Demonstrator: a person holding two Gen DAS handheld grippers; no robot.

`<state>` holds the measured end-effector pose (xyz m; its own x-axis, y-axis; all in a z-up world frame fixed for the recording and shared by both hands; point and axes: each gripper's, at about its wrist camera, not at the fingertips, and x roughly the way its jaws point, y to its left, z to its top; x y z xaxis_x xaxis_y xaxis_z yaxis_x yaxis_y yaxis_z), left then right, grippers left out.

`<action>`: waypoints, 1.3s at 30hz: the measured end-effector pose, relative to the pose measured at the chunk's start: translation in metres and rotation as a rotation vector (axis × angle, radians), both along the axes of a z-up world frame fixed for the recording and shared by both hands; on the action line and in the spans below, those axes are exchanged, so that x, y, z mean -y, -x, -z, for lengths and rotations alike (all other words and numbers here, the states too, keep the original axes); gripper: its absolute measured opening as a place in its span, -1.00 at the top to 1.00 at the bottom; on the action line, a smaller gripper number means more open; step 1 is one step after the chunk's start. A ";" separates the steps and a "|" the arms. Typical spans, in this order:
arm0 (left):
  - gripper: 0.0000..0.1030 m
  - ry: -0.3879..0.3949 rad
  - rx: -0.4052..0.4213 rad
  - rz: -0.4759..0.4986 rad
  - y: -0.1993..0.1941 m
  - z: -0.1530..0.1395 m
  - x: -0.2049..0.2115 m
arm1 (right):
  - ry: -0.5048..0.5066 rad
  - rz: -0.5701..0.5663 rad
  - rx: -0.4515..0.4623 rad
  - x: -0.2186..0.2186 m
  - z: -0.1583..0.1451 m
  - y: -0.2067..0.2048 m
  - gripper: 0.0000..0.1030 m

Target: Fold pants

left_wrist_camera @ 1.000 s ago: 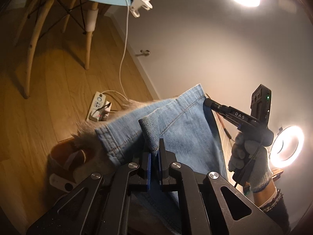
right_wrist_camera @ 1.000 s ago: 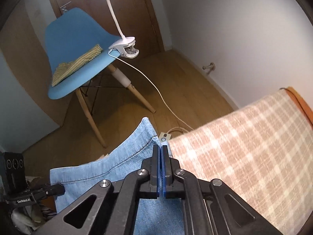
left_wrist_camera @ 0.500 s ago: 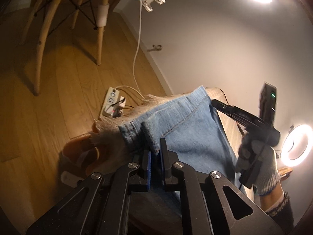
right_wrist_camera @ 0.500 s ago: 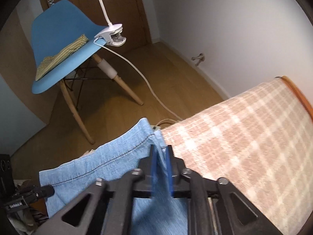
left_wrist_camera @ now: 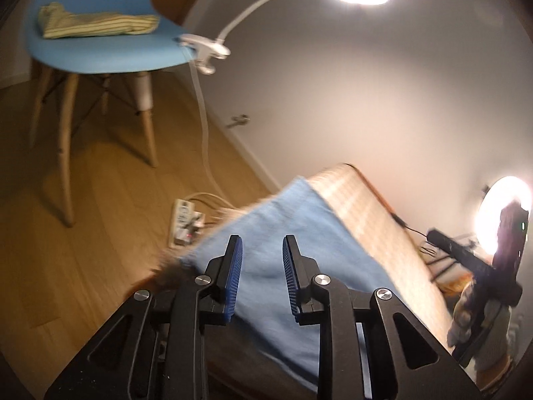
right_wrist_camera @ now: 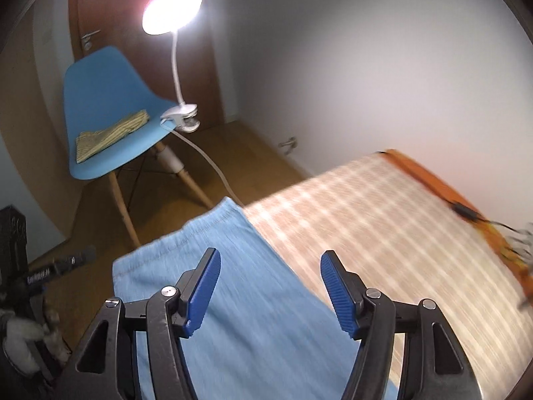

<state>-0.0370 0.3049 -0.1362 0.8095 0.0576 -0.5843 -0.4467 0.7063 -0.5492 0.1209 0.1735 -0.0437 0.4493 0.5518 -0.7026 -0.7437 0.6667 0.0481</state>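
Light blue denim pants (left_wrist_camera: 283, 233) (right_wrist_camera: 240, 286) lie flat on a bed with a peach checked cover (right_wrist_camera: 383, 226), their end at the bed's edge. My left gripper (left_wrist_camera: 262, 253) hovers above the cloth, its jaws opening, nothing between the blue pads. The jaws of my right gripper (right_wrist_camera: 270, 266) are opening wide above the pants' right edge, and they hold nothing. In the left wrist view, the right gripper (left_wrist_camera: 473, 260) shows at far right in a gloved hand. In the right wrist view, the left gripper (right_wrist_camera: 60, 263) shows at the far left.
A blue chair (right_wrist_camera: 110, 110) with a folded striped cloth (right_wrist_camera: 110, 133) stands on the wooden floor beyond the bed, a clip lamp (right_wrist_camera: 173, 6) fixed to it. A power strip (left_wrist_camera: 183, 220) lies on the floor. A ring light (left_wrist_camera: 499, 213) glows at right. A cable (right_wrist_camera: 466, 213) crosses the bed's orange edge.
Both grippers were shut on the denim edge and have let go and opened. Both have lifted and drawn back; the pants now lie flat on the bed.
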 end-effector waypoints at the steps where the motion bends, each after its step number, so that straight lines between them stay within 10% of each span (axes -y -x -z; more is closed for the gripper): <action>1: 0.55 0.011 0.013 0.040 -0.003 -0.005 0.008 | -0.004 0.023 0.009 0.014 -0.005 0.007 -0.28; 10: 0.54 -0.014 0.092 0.267 -0.026 -0.052 0.073 | -0.054 0.244 0.067 0.144 -0.040 0.058 -0.38; 14: 0.15 -0.017 0.092 0.377 -0.041 -0.070 0.108 | -0.064 0.338 0.112 0.194 -0.052 0.084 -0.60; 23: -0.06 -0.093 0.099 0.643 -0.067 -0.102 0.224 | -0.072 0.565 0.135 0.295 -0.064 0.137 -0.61; 39: -0.21 -0.103 0.044 0.984 -0.119 -0.094 0.398 | -0.003 0.911 0.197 0.413 -0.062 0.194 -0.74</action>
<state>0.0822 -0.0932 -0.0418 0.5444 -0.6037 -0.5824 0.3847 0.7967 -0.4662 -0.0730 -0.2396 0.0179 0.8210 -0.0707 -0.5665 0.0715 0.9972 -0.0209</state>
